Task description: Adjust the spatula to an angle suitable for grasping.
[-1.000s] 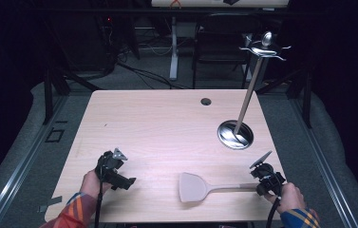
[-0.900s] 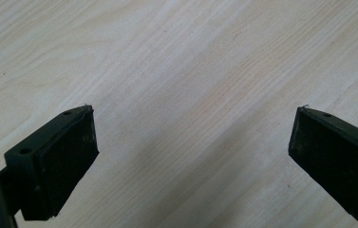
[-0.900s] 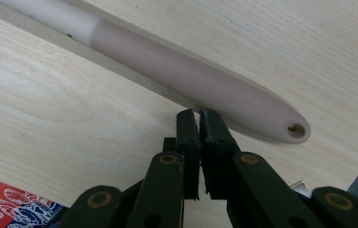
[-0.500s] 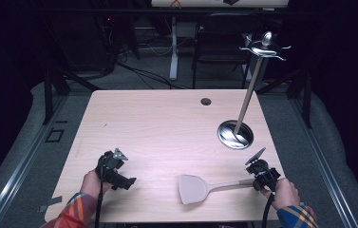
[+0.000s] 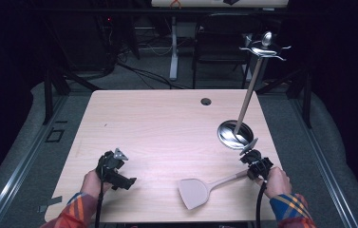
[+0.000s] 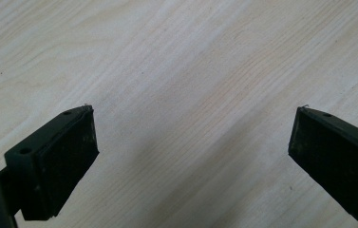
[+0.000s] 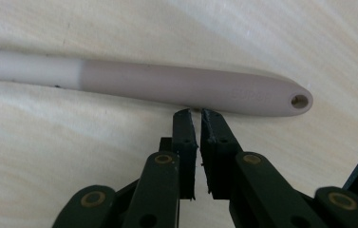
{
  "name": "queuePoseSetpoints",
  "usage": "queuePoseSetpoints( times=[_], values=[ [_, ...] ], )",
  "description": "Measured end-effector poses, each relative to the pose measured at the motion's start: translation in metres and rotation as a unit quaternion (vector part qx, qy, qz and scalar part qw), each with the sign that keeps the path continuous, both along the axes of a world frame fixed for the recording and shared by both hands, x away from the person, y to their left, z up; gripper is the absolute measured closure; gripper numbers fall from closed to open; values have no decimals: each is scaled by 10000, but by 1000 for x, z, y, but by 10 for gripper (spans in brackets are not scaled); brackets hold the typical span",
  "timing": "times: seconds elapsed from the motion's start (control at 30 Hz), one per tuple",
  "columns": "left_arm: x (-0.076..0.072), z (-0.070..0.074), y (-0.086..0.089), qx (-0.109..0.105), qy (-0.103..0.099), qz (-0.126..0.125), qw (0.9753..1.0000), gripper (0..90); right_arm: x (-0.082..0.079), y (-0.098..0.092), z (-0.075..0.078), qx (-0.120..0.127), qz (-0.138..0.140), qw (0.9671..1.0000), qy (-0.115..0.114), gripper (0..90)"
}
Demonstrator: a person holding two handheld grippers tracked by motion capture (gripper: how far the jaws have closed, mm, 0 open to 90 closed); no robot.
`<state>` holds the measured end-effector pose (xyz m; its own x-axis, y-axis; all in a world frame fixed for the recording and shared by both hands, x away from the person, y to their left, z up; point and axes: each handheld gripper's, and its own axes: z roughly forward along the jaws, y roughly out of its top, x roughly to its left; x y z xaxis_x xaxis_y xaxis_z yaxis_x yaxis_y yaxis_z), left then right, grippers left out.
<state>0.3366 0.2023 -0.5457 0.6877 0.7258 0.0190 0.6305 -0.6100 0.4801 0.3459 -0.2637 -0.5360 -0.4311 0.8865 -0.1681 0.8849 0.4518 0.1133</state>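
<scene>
- The counter (image 5: 167,133) filled the middle of the high view; the left gripper view added its pale wood grain up close, under two black pads spread wide with nothing between them.
- A metal stand (image 5: 250,92) rose from a round dish-like base (image 5: 233,134) at about 3 o'clock on the counter. I could not tell whether anything lay in that base.
- The spatula (image 5: 200,190) lay flat at about 5 o'clock, blade toward the person, handle running up toward 2 o'clock. The right gripper view showed the handle's grey end with a small hanging hole (image 7: 300,100), too small to tell from above.
- The right gripper (image 5: 255,164) sat at the handle's end; in its own view the jaws were nearly closed just beside the handle, gripping nothing.
- The left gripper (image 5: 115,171) rested at 7 o'clock, open.
- Compared with a second earlier, the right gripper had shifted up toward the stand's base; the spatula and left gripper had stayed put.
</scene>
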Motion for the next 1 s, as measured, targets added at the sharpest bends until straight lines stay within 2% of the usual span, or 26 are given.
queuePoseSetpoints(
  times=[0.1,0.13,0.17,0.23,0.27,0.3,0.33,0.4,0.43,0.47,0.5,0.53,0.57,0.6,0.63,0.67,0.7,0.73,0.77,0.83,0.87,0.97,1.0],
  values=[
    [0,0,0,5,-4,1,10000,22,7,3,0,13,-17,10000,-48,845],
    [0,0,0,6,-5,-8,10000,22,11,4,2,-100,67,9999,38,844],
    [0,0,0,10,-5,-7,10000,22,10,6,-4,190,-145,9993,-273,843],
    [0,0,0,7,0,2,10000,22,15,8,-3,96,-91,9996,-239,844],
    [0,0,0,14,-3,3,10000,22,20,9,2,-147,76,9999,19,842],
    [0,0,1,12,-4,2,10000,22,23,9,5,-312,189,9992,163,842],
    [0,0,0,14,-9,3,10000,22,24,12,0,89,-79,9998,-132,841],
    [0,1,0,14,-6,-7,10000,22,26,13,1,18,10,10000,-69,841],
    [-1,1,0,9,-6,-12,10000,22,26,15,-1,117,-55,9998,-178,839],
    [-1,1,0,13,-28,-8,10000,22,28,16,0,53,-5,9999,-113,833],
    [-1,1,1,11,-32,-10,10000,22,27,17,-2,197,-88,9995,-211,822],
    [-1,1,1,15,-38,1,10000,22,25,18,-2,384,-193,9990,-155,762],
    [-1,1,1,15,-38,1,10000,22,25,18,-2,384,-193,9990,-155,762],
    [-1,1,1,1,-40,7,10000,22,23,18,-2,473,-313,9983,-132,703],
    [-1,1,1,1,-39,-1,10000,22,24,18,6,208,-168,9993,248,651],
    [-1,1,1,3,-35,1,10000,22,18,22,-2,801,-547,9952,-120,587],
    [-1,1,1,3,-29,-6,10000,22,15,25,-2,1036,-679,9922,-144,515],
    [-1,1,0,4,-35,-14,10000,22,15,26,5,920,-544,9939,279,371],
    [-1,1,0,4,-35,-14,10000,23,15,26,5,920,-544,9939,279,371],
    [-1,2,0,6,-40,-31,10000,22,14,30,2,1149,-679,9905,316,241],
    [-1,2,0,10,-42,-28,10000,22,15,33,-1,1316,-781,9872,457,151],
    [-1,2,0,5,-41,-26,10000,23,16,34,-4,1424,-848,9852,437,137],
    [-1,1,0,3,-30,-26,10000,23,17,34,-5,1456,-919,9842,423,96]
  ],
)
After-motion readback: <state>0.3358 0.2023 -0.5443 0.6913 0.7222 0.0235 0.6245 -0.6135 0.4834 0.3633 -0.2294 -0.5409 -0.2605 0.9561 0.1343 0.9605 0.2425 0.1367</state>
